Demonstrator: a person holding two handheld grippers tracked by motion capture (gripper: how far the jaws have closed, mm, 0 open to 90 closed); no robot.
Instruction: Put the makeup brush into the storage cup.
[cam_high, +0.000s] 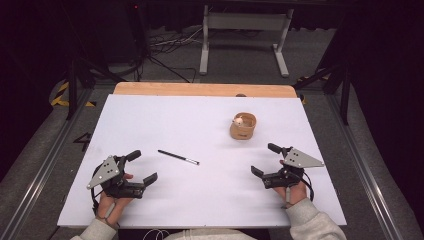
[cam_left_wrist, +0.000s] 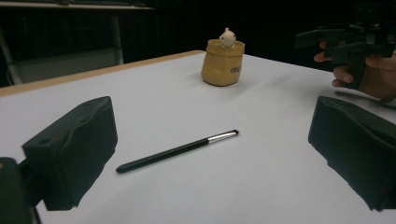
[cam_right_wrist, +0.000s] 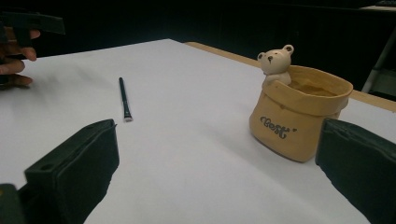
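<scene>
A: We read one piece of writing here: dark script on the front of the tan pot (cam_right_wrist: 299, 123) that looks like "Best", with small dots after it. We find no other label.

B: Starting from the biggest thing, we see a dim room with a grey floor (cam_high: 240, 55), loose cables and a pale metal frame (cam_high: 245, 30) standing behind the table. The table (cam_high: 150, 130) is covered by a smooth white sheet, with a strip of bare wood along its far edge.

A: The pot is shaped like a soft sack with a rolled rim, glossy like ceramic, and a small cream bear (cam_right_wrist: 276, 63) peeks over its edge. It stands right of centre, towards the far side.

B: The left gripper (cam_high: 141, 166) and the right gripper (cam_high: 265, 159) are black and blocky, each topped by a grey three-cornered plate. We see both held low over the near edge with jaws spread wide and nothing between them.

A: The smallest thing is the brush (cam_high: 178, 157): a thin black handle, a silver ferrule and a dark tip. It lies flat on the sheet near the middle, just ahead of the left gripper and well apart from the pot.
</scene>
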